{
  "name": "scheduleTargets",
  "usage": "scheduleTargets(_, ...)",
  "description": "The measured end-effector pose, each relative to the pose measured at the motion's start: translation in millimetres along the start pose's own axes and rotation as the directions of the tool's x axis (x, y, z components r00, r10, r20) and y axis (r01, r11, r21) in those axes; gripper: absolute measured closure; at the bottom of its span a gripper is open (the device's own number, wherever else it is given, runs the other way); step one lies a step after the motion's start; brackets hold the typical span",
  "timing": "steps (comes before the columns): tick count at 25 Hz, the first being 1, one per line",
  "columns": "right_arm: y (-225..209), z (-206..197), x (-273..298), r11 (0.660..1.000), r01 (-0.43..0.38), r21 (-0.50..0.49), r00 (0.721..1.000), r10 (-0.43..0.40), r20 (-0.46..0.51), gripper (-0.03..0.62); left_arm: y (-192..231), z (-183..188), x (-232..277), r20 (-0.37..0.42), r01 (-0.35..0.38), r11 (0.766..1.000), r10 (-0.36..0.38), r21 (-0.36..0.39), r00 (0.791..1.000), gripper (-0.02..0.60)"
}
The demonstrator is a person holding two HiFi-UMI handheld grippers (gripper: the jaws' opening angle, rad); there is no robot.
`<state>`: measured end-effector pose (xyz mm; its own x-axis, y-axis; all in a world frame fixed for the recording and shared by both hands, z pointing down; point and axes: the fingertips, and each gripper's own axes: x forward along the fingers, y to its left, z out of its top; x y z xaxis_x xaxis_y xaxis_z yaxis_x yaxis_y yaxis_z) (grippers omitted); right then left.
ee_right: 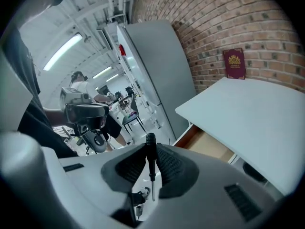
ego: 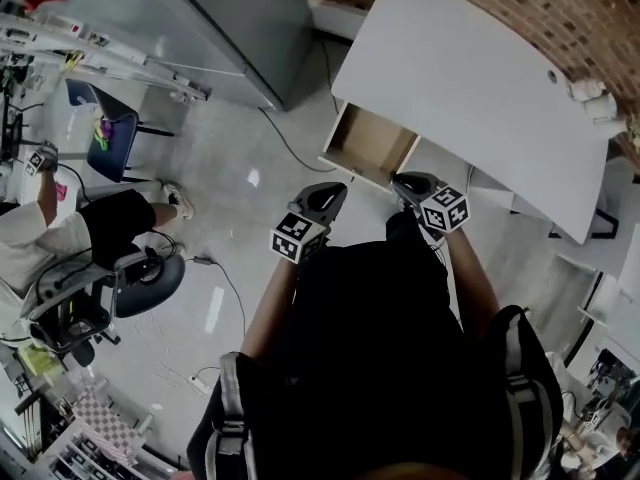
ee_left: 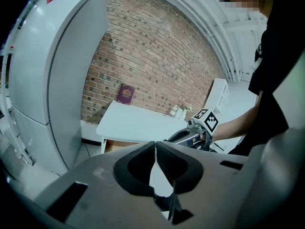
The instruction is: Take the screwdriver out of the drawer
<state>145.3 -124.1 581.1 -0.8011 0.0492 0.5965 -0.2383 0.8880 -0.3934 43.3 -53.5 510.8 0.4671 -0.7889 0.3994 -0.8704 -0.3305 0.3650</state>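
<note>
Dark clothing on the person's own torso (ego: 370, 368) fills the lower middle of the head view and covers both forearms from the elbows back, so only the front ends of the two tools show past it. From that view the screwdriver cannot be made out; the right gripper (ego: 405, 181) hides it. The right gripper view shows it plainly: the right gripper's jaws are clamped on the screwdriver (ee_right: 151, 161), which is out of the drawer (ego: 370, 143) and held near its open front. Its long axis runs along the jaws, upright in that view, with the black handle end sticking out past the fingertips and the thin metal shaft pointing back toward the gripper's body. The drawer stands pulled out from under the white table (ego: 470, 78); its rear part is covered by the tabletop, and its wooden floor shows. The left gripper (ego: 333, 192) hangs just beside the right one, in front of the drawer, and its own view shows its jaws brought together at the tips with nothing between them. A red book (ee_right: 234, 64) leans against the brick wall (ee_right: 248, 18) at the table's back edge. Small pale things (ego: 590, 98) at the table's far corner are too small to tell. Another person (ego: 60, 233) sits at the left edge, partly cut off.
</note>
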Motion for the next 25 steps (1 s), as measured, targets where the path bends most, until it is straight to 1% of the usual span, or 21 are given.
scheduleTargets(5, 8, 22, -11, 0.997, 0.042, -0.059, 0.996, -0.038, 0.084, 0.471, 4, 4, -6, -0.016, 0.01, 1.0, -0.009, 0.011, 1.0, 0.56)
scheduleTargets(10, 5, 31, -24, 0.993, 0.072, -0.092, 0.99, -0.06, 0.128, 0.471, 2, 6, 5, -0.031, 0.024, 0.999, -0.023, 0.029, 0.999, 0.56)
scheduleTargets(14, 14, 21, -29, 0.992, 0.087, -0.091, 0.987, -0.074, 0.145, 0.471, -6, 1, 3, -0.041, 0.038, 0.998, -0.036, 0.041, 0.998, 0.558)
scheduleTargets(19, 19, 10, -27, 0.993, 0.091, -0.078, 0.986, -0.079, 0.144, 0.471, -8, -3, 3, -0.06, 0.044, 0.998, -0.041, 0.049, 0.997, 0.56)
scheduleTargets(25, 16, 10, -22, 0.992, 0.093, -0.084, 0.988, -0.081, 0.13, 0.471, -5, -1, 8, -0.062, 0.052, 0.998, -0.05, 0.044, 0.997, 0.56)
